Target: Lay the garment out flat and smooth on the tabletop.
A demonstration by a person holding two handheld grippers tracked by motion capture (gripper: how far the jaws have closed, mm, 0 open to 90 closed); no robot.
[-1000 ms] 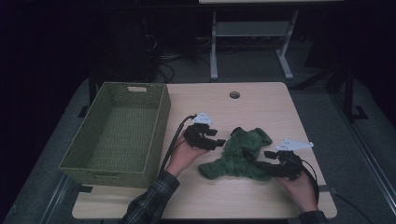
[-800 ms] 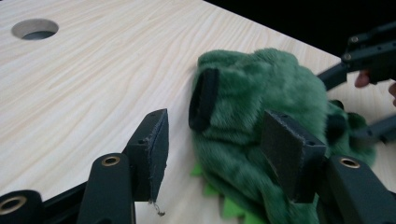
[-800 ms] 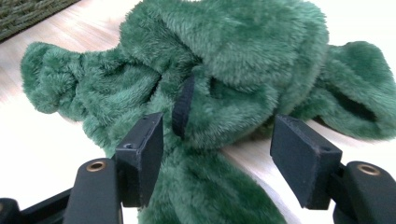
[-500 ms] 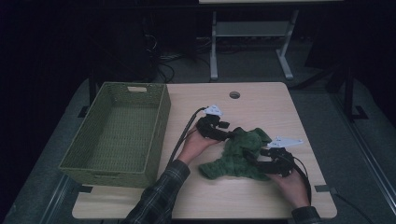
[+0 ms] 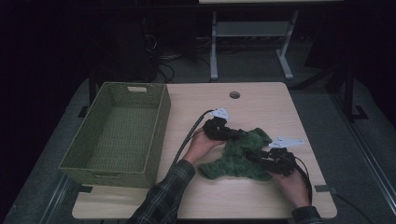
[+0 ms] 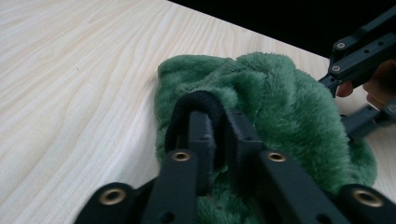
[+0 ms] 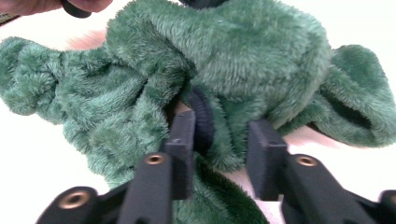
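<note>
High view: a green fleece garment (image 5: 240, 158) lies on the table (image 5: 261, 102). Left claw (image 5: 232, 134) pinches its far edge; right claw (image 5: 254, 157), partly open, straddles a near fold.

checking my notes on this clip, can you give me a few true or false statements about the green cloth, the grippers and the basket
1. The green fleece cloth lies on the wooden table, outside the basket. True.
2. The woven basket holds a folded towel. False: nothing lies in it.
3. The left gripper has its jaws closed on a dark-edged part of the cloth. True.
4. The right gripper hovers well away from the cloth. False: its jaws are pushed into the fleece, standing apart around a fold.
5. The basket stands at the table's right end. False: it stands at the left.
</note>
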